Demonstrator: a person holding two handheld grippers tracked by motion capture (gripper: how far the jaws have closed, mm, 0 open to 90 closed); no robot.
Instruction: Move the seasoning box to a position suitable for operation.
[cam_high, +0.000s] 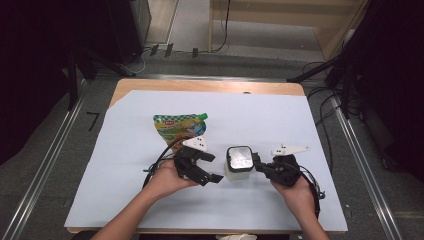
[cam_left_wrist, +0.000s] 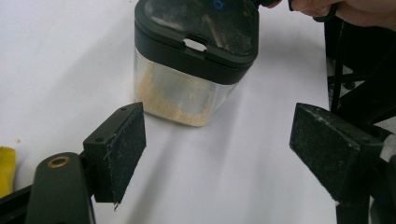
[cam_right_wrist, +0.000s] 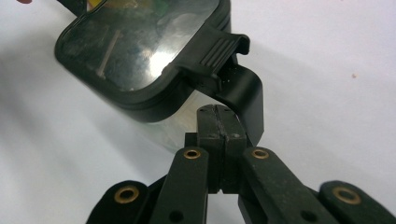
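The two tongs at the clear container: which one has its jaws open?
The left tongs, beside the clear square container with black lid, have the jaws wide apart with nothing between them. The right tongs are shut, jaws pressed together at the container's black handle.

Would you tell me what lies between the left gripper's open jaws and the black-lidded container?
Nothing: in the left gripper view, only bare white table cover separates the left gripper from the container. The high view agrees.

Black claw (cam_high: 210, 167) arms carry brass rivets, dark pads (cam_left_wrist: 123, 149), white plates.
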